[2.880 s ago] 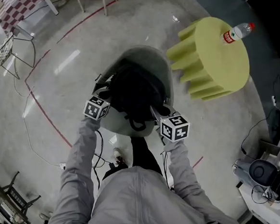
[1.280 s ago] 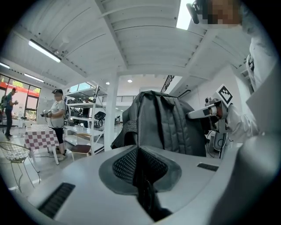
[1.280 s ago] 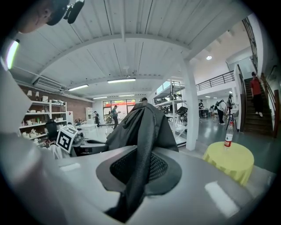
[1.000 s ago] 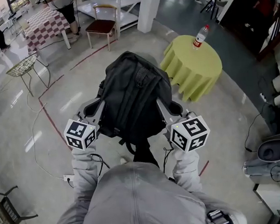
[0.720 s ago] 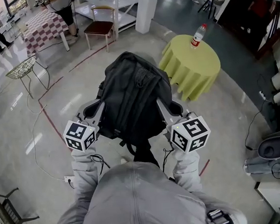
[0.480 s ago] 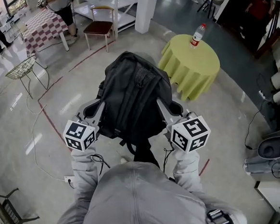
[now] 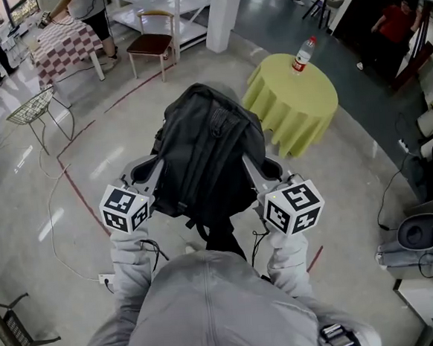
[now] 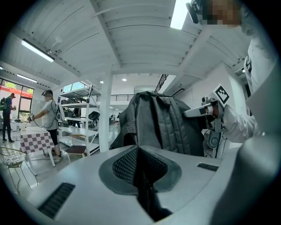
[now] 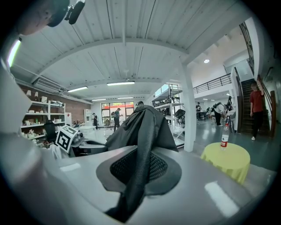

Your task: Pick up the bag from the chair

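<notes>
Progress: I hold the bag (image 7: pixel 211 150) aloft | left gripper (image 8: pixel 138 169) clamped on its strap | right gripper (image 9: pixel 140 176) clamped on a strap | chair unseen; pickup looks complete.

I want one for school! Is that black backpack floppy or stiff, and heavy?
Probably soft, not limp: the backpack shows a rounded, filled-out shape while the left hand-held gripper and right hand-held gripper pinch only its fabric. The strap droops through the right jaws, so straps are likely floppy. Perhaps fairly light, since two small pinches hold it up.
</notes>
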